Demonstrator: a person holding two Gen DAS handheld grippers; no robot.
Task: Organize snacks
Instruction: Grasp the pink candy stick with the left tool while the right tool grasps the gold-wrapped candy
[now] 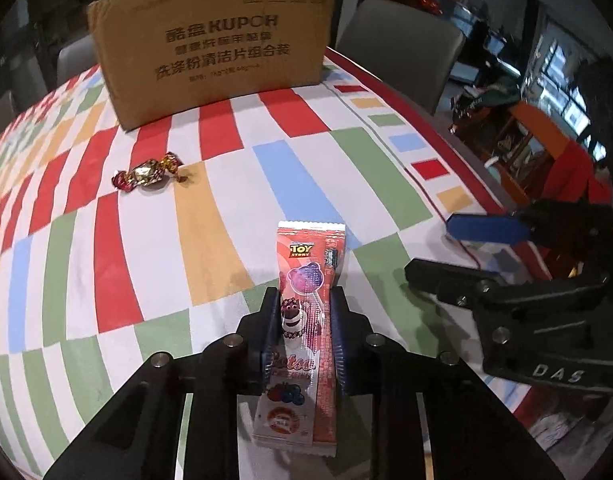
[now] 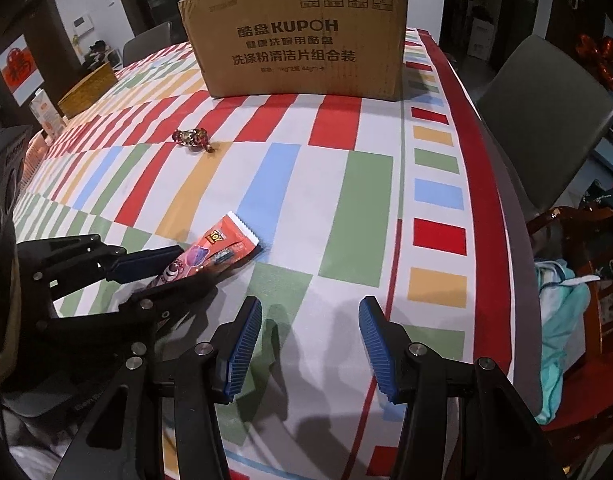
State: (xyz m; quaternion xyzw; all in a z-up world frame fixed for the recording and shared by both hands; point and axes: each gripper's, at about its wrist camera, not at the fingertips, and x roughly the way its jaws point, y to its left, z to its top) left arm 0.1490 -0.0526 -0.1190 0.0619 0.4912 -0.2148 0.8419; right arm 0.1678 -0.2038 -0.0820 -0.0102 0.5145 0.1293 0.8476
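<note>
A long red Toy Story snack packet lies lengthwise between the blue pads of my left gripper, which is shut on it just above the striped tablecloth. The right wrist view shows the same packet sticking out of the left gripper. A foil-wrapped candy lies farther back on the cloth. Behind it stands a brown cardboard box. My right gripper hangs open over the cloth to the right, with nothing between its fingers.
The table's red-bordered right edge runs close beside the right gripper. Grey chairs stand beyond it. A woven basket and a small carton sit at the far left of the table.
</note>
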